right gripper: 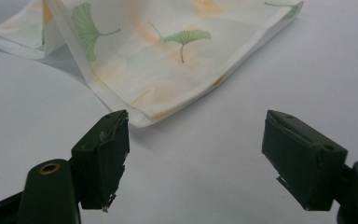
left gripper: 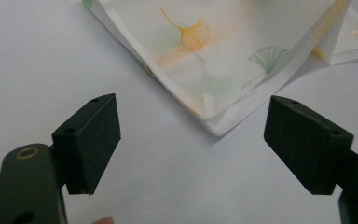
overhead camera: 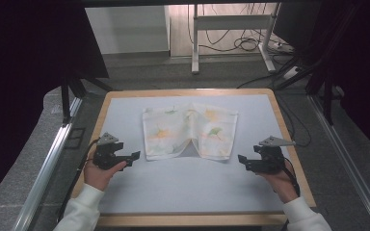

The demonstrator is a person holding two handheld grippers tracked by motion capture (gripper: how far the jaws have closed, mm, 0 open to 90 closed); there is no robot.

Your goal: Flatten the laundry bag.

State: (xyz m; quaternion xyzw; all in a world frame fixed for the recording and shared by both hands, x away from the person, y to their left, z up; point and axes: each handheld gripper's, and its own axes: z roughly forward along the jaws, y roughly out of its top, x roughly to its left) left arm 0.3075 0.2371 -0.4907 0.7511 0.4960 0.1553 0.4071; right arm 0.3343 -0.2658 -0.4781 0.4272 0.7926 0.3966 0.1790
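A white cloth printed with green and orange ginkgo leaves lies folded on the table, with a raised crease and a notch in the middle of its near edge. My left gripper rests just left of the cloth's near left corner, open, nothing between its pads. To the right of the near right corner sits my right gripper, also open and empty. Both point inward at the cloth without touching it.
A pale grey mat covers the wooden table. Metal rails run along both sides. Behind the table stand a white desk frame and floor cables.
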